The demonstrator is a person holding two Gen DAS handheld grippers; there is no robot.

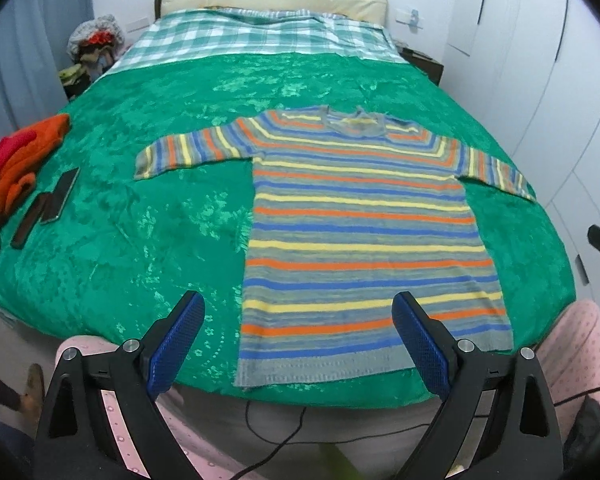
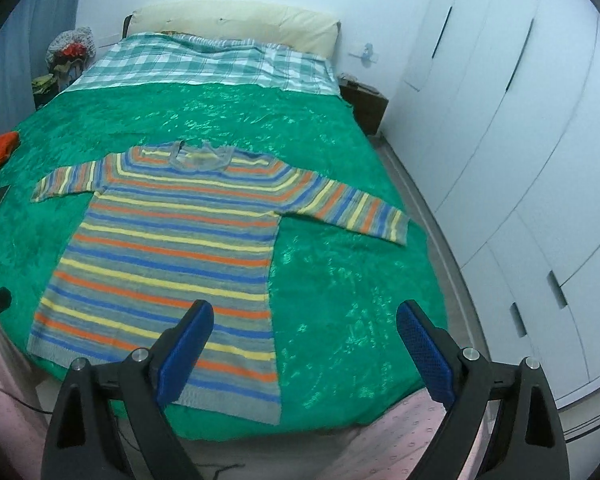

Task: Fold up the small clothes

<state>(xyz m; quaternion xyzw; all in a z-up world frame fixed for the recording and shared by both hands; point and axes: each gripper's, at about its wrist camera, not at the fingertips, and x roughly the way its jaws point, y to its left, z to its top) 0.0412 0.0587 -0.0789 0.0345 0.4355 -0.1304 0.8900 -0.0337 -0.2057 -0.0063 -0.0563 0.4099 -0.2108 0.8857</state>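
striped sweater (image 1: 360,216) flat | both tongs wide, empty | left view only: phone (image 1: 62,196)

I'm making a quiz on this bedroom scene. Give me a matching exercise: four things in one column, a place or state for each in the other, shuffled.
Things:
1. striped sweater
2. orange garment
3. plaid sheet
4. left tongs

Places or states:
A. bunched at the bed's left edge
B. open, holding nothing
C. spread flat, sleeves out
D. at the head of the bed

Pairs: 1-C, 2-A, 3-D, 4-B
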